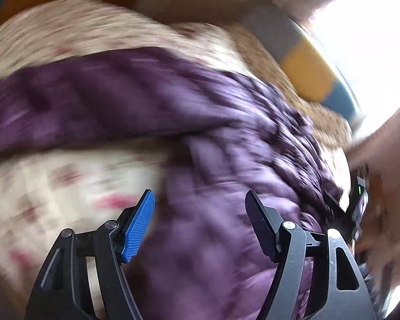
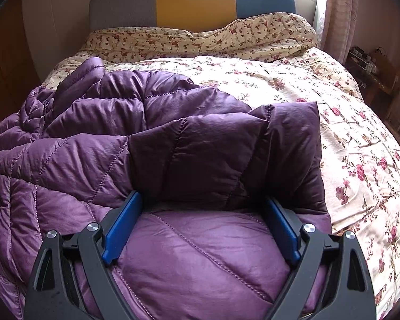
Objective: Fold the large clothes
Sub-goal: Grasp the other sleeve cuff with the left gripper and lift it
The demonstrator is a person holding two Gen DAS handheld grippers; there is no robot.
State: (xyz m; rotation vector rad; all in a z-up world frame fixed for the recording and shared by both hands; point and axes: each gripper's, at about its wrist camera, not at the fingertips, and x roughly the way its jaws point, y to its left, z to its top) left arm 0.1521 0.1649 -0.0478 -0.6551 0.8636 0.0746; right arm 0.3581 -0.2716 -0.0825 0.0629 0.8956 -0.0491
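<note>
On the bed [image 2: 360, 160], over a floral duvet: one purple quilted down jacket [image 2: 173, 146], the task's garment, lying across the left and near part of the bedding.

Progress, as judged: partly folded. One panel lies turned over the body, its straight edge facing the right side of the bed. The far-left portion, with zip and what looks like a sleeve, is bunched and uneven. Smoothing that side and at least one more fold appear to be left.

Right gripper [image 2: 201, 229]: jaws wide, straddling a puffed section at the near hem; whether the pads press on the fabric cannot be told, so no grip is claimed.

Left gripper [image 1: 200, 224]: jaws standing apart over purple fabric in a heavily blurred view; nothing visibly pinched.

Edges: folded panel's right edge sits well inside the bed's right side. Jacket's left bulk runs close to the left side of the bed.

Open room: broad bare duvet to the right and toward the headboard [image 2: 192, 2]. A window with curtain [image 2: 341, 13] and cluttered furniture stand beyond the right side.
</note>
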